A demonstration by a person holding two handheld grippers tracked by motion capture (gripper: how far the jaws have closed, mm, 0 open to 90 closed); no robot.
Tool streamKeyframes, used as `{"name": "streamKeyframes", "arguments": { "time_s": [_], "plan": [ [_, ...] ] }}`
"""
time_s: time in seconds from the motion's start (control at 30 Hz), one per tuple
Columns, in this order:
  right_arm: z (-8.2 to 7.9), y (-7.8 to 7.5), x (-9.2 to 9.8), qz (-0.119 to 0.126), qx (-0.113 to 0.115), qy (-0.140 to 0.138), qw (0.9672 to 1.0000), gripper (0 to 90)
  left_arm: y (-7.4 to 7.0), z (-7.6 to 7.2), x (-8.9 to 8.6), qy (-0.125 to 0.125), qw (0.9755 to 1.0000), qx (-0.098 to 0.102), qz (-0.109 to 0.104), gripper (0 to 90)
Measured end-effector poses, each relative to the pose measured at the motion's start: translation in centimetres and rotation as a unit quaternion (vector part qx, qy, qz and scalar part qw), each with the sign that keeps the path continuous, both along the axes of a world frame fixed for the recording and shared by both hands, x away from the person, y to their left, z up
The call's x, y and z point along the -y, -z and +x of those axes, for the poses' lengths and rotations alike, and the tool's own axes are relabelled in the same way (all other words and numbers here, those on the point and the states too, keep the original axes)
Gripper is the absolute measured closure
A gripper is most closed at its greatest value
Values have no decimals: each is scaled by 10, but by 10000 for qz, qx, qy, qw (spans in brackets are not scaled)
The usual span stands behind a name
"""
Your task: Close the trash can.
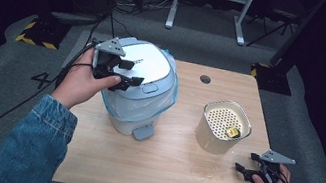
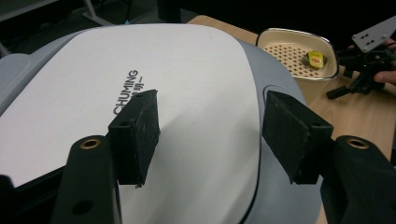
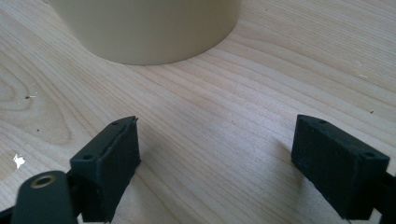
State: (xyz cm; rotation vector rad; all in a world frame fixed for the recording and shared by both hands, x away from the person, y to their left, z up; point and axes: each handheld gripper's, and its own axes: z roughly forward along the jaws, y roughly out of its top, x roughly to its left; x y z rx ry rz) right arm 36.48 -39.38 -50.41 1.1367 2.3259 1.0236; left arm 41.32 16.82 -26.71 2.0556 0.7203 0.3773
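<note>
A white and grey pedal bin (image 1: 143, 88) with a pale blue liner stands at the table's left, its lid (image 2: 140, 84) down and lettered CHUMING. My left gripper (image 1: 133, 72) hovers just over the lid's left side, its jaws open with nothing between them (image 2: 210, 126). A cream round container (image 1: 223, 127) with a perforated insert stands to the right, and a small yellow packet (image 1: 231, 131) lies inside it. My right gripper (image 1: 245, 162) sits low by the table's front right corner, open and empty (image 3: 215, 158), facing the container's base (image 3: 144, 28).
The bin's grey foot pedal (image 1: 142, 131) sticks out toward me. A round cable hole (image 1: 205, 79) lies near the far edge of the wooden table (image 1: 157, 171). On the floor beyond are black stands with hazard-striped feet (image 1: 39, 34) and a white frame (image 1: 208, 8).
</note>
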Motion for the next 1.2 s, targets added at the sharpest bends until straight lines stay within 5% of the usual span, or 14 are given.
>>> {"name": "streamKeyframes", "arguments": {
  "time_s": [0.23,0.27,0.3,0.53,0.63,0.77,1.03,1.2],
  "plan": [
    [0,0,0,-11,7,2,10000,153,1,6,6,-242,9997,43,38,373],
    [0,0,0,-11,7,2,10000,153,1,5,8,-279,9993,49,254,373],
    [0,0,0,-11,7,2,10000,153,1,5,8,-279,9993,49,254,390],
    [0,0,0,-8,5,-7,10000,153,6,6,12,-226,9994,273,40,388],
    [0,0,0,-9,5,-8,10000,153,7,7,11,-124,9996,217,-90,326],
    [0,0,0,-8,7,-18,10000,153,-7,-6,6,41,9983,352,-470,283],
    [2,0,-1,-1,-6,-46,10000,153,-18,-42,-3,176,9977,554,-337,257],
    [2,0,-1,-7,-6,-44,10000,152,-18,-71,-11,282,9969,570,-453,253]
  ]
}}
